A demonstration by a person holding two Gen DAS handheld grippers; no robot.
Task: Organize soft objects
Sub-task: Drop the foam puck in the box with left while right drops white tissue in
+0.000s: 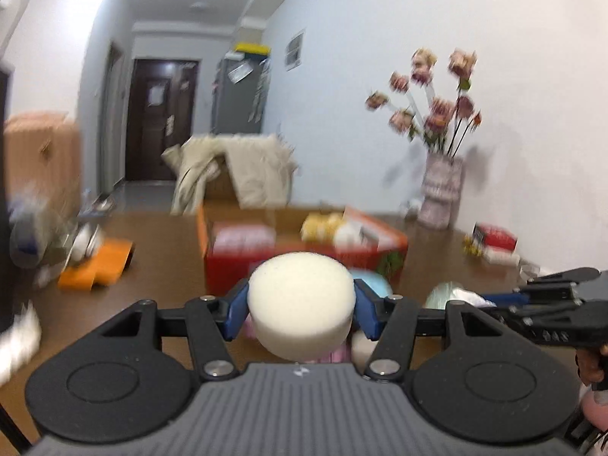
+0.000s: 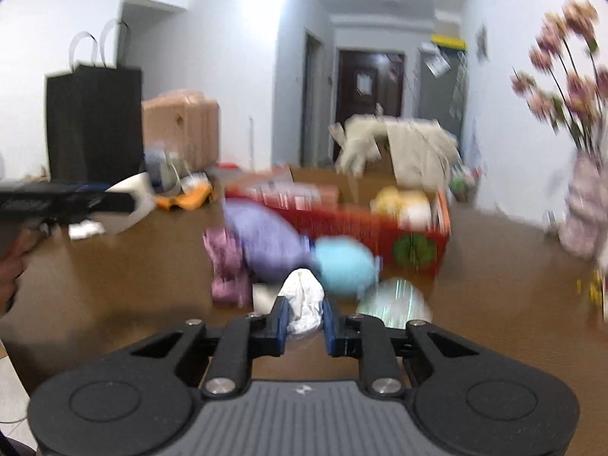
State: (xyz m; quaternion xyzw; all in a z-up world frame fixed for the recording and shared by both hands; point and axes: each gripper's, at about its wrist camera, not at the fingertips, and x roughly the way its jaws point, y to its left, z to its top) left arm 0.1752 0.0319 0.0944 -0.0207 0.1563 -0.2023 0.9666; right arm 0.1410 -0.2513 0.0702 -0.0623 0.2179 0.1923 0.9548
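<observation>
In the left wrist view my left gripper [image 1: 300, 306] is shut on a round cream foam sponge [image 1: 300, 288], held above the brown table. My right gripper [image 2: 304, 317] is shut on a crumpled white cloth [image 2: 304, 300], pinched between its blue pads. Just beyond it on the table lie a purple soft bundle [image 2: 266, 241], a pink cloth [image 2: 228, 271], a light blue soft ball [image 2: 344, 266] and a green-white striped soft thing [image 2: 395, 300]. Behind them stands an open red box [image 2: 349, 224] with a yellow plush [image 2: 402, 199] inside.
A vase of pink flowers [image 1: 440, 193] stands by the wall at the right, with small books [image 1: 494, 239] near it. An orange object [image 1: 98, 262] and clutter lie at the table's left. A black bag [image 2: 93, 121] stands far left. Beige cloth [image 1: 243, 171] hangs behind the box.
</observation>
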